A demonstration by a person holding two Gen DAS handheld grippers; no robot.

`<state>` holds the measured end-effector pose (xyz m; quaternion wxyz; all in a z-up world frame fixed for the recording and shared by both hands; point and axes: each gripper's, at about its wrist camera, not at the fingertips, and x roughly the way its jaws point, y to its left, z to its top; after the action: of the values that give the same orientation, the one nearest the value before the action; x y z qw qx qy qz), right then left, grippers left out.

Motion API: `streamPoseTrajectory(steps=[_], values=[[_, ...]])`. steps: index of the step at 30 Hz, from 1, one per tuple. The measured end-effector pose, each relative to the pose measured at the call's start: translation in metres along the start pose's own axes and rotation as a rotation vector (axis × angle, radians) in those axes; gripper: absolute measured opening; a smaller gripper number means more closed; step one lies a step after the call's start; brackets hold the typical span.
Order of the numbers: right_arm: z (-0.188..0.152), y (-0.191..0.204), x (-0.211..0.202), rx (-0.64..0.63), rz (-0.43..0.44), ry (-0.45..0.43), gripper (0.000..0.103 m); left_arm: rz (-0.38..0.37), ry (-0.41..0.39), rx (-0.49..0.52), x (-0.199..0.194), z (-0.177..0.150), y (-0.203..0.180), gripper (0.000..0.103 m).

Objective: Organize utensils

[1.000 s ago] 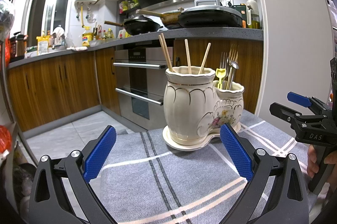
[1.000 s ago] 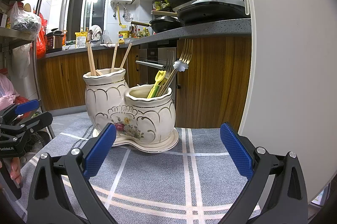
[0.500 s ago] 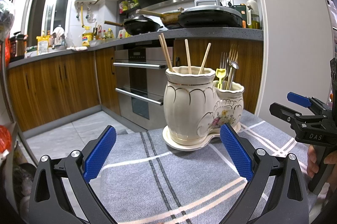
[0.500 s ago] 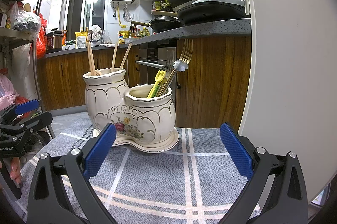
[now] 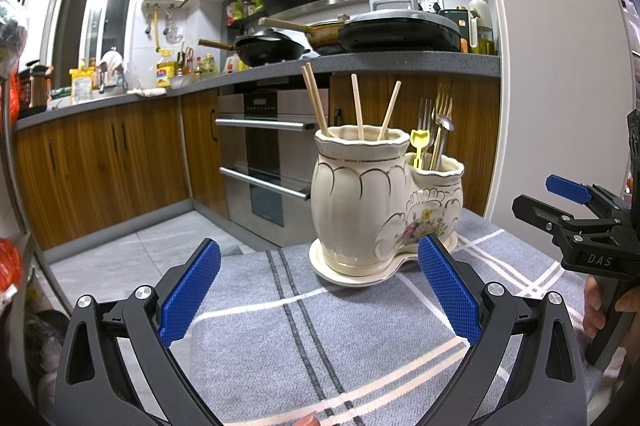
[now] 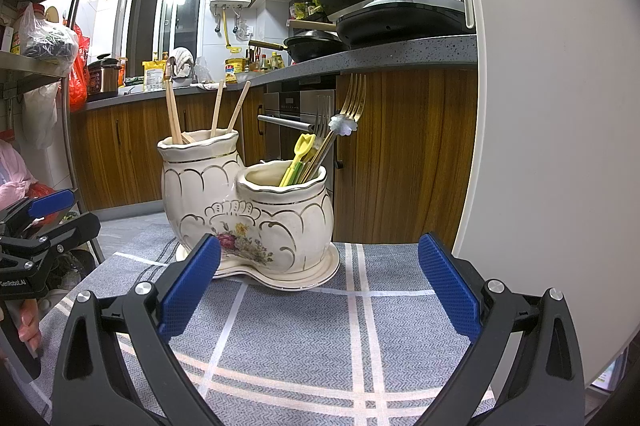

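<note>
**Both claws wide and empty, sorting already in the holder**

The ceramic holder (image 6: 248, 210) stood on the grey checked cloth (image 6: 360, 326), and it served as the landmark. Its taller pot held the chopsticks (image 5: 356, 106); its shorter pot held the forks (image 6: 352, 98) and a yellow utensil (image 6: 298, 158). The left gripper (image 5: 320, 290) hung short of the holder on the tall-pot side, jaws spread wide with nothing between them. The right gripper (image 6: 320, 286) faced the short pot, likewise spread and empty. No loose utensil showed on the cloth near the holder, so the sorting looked close to done. Any further reach would best come from above the rim, pinching a single handle near its top, since crowded stems could lever the holder over.
</note>
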<state>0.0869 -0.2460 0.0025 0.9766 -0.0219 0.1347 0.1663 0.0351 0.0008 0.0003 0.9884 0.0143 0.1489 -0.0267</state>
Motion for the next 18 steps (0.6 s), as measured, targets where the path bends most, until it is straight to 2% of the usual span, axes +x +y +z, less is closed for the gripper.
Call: streamPoseTrajectory(steps=[18], values=[[0.0001, 0.0, 0.0003, 0.0, 0.0, 0.0, 0.098, 0.009, 0.006, -0.002, 0.0011, 0.0004, 0.0007, 0.098]])
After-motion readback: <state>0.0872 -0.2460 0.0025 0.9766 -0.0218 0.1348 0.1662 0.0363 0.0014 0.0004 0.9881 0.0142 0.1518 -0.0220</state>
